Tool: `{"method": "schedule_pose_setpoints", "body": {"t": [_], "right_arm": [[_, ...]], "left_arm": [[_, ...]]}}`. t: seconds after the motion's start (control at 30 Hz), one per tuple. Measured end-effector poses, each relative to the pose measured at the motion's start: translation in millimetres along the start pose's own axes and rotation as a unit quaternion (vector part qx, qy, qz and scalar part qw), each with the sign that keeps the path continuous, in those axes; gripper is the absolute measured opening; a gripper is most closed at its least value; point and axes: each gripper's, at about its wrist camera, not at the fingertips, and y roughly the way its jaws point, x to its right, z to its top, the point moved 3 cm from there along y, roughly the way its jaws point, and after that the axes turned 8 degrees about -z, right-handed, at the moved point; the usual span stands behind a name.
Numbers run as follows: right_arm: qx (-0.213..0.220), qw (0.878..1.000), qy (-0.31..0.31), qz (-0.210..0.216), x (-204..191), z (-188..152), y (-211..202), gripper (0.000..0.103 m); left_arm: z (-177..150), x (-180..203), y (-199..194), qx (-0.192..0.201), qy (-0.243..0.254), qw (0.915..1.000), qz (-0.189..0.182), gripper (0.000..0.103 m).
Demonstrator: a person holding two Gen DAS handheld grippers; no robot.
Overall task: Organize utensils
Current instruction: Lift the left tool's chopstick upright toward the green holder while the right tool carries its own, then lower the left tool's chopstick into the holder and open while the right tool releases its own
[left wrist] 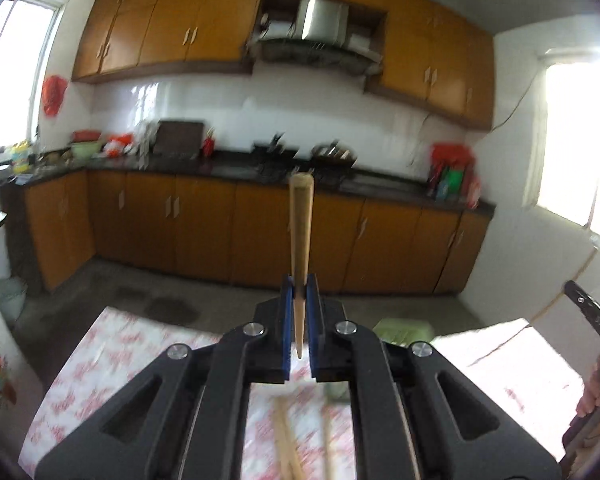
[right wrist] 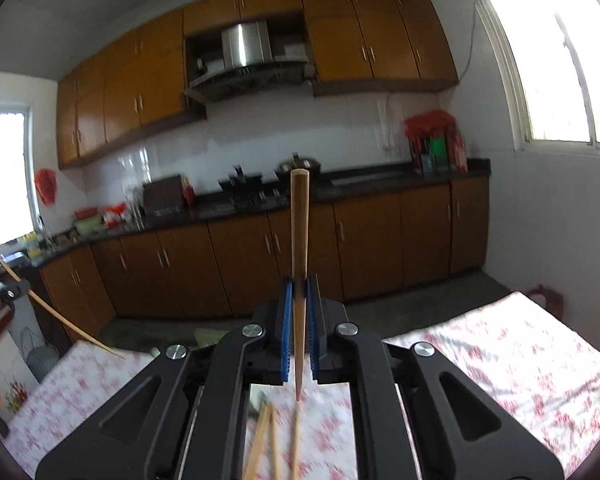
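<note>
**Two grippers lift a chopstick each over a kitchen table**

A kitchen with orange-brown wooden cabinets [left wrist: 204, 220] and a dark countertop [right wrist: 228, 210] fills both wrist views. Below lies a table under a white cloth with red floral print [left wrist: 112, 344]. The left black gripper [left wrist: 299, 292] has its blue-padded jaws closed tight on a tapered light wooden chopstick [left wrist: 300, 232], which points forward, thick end away. The right black gripper [right wrist: 299, 292] clamps a second wooden chopstick [right wrist: 299, 240] the same way. Only the right view catches the left gripper's chopstick from the side, slanting at the frame's left edge. More loose wooden chopsticks [right wrist: 266, 436] lie on the cloth beneath. A green object [left wrist: 404, 330], blurred, shows in the left view.
</note>
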Motion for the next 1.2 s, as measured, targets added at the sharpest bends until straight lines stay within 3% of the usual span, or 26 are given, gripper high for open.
{"method": "schedule_pose_setpoints", "body": {"t": [0.1,0.2,0.47,0.6,0.7,0.77,1.03,1.13,1.2], "right_arm": [[0.022,0.999,0.006,0.030,-20.1,21.6,2.5,0.008],[0.023,0.998,-0.002,0.051,-39.9,22.6,15.6,0.008],[-0.076,0.995,-0.030,0.055,-59.5,-30.3,72.1,0.008],[-0.094,0.993,-0.036,0.062,-61.4,-40.1,75.1,0.008],[-0.098,0.992,-0.040,0.064,-61.3,-40.7,71.5,0.013],[-0.094,0.993,-0.039,0.062,-60.1,-38.1,66.9,0.030],[-0.065,0.997,-0.017,0.032,-31.3,-22.5,34.2,0.031],[-0.081,0.997,-0.019,0.002,-8.9,-36.1,23.6,0.031],[-0.115,0.993,-0.024,-0.019,5.7,-58.6,25.8,0.031]], "left_arm": [[20.1,22.7,5.4,0.019,0.002,0.9994,-0.030,0.008],[22.6,43.6,22.9,0.019,0.013,0.9987,-0.046,0.008],[-21.6,57.3,87.0,-0.041,0.012,0.9971,-0.063,0.008],[-34.0,55.3,102.4,-0.057,0.009,0.9961,-0.066,0.008],[-37.9,51.9,101.1,-0.055,0.008,0.9965,-0.062,0.013],[-37.6,49.7,97.9,-0.052,0.006,0.9968,-0.060,0.020],[-24.4,31.0,52.4,-0.017,-0.011,0.9988,-0.044,0.029],[-31.2,21.3,27.6,-0.016,-0.007,0.9996,-0.020,0.033],[-44.8,11.1,17.3,-0.028,-0.007,0.9996,-0.001,0.034]]}}
